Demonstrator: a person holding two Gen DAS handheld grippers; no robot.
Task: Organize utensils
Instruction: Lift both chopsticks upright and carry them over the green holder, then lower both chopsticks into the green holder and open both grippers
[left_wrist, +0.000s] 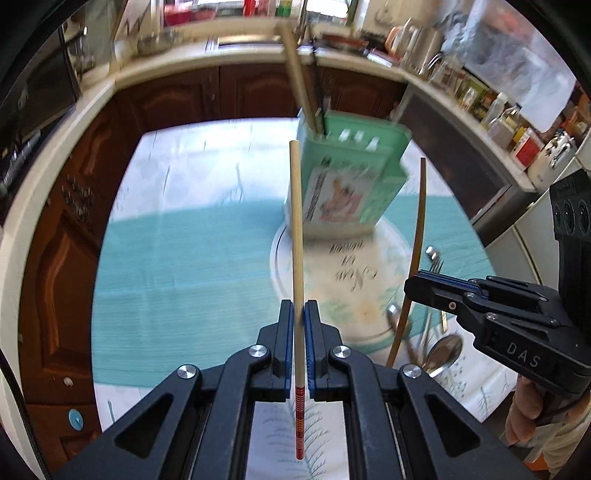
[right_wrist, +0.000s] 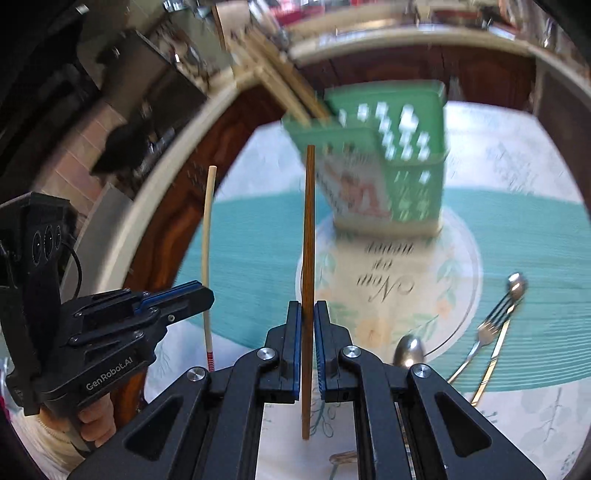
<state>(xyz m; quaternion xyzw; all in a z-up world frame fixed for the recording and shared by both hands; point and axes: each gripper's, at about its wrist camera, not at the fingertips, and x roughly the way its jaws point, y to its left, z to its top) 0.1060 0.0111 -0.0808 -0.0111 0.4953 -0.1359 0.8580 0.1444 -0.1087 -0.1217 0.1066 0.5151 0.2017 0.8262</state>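
2 chopsticks are mid-transfer: left gripper (left_wrist: 299, 325) clamps the pale chopstick (left_wrist: 296, 236), right gripper (right_wrist: 306, 325) clamps the brown chopstick (right_wrist: 308, 258). Green utensil caddy (right_wrist: 399, 166) at the table's far side already holds some sticks. Fork (right_wrist: 491, 325) and spoon (right_wrist: 408, 350) remain on the table's near-right side.

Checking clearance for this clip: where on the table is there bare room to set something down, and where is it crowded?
Free: the teal cloth between the round mat and the table's cabinet-side edge. Crowded: the green utensil holder stands on the mat's far part; a fork and spoons lie by its other rim.
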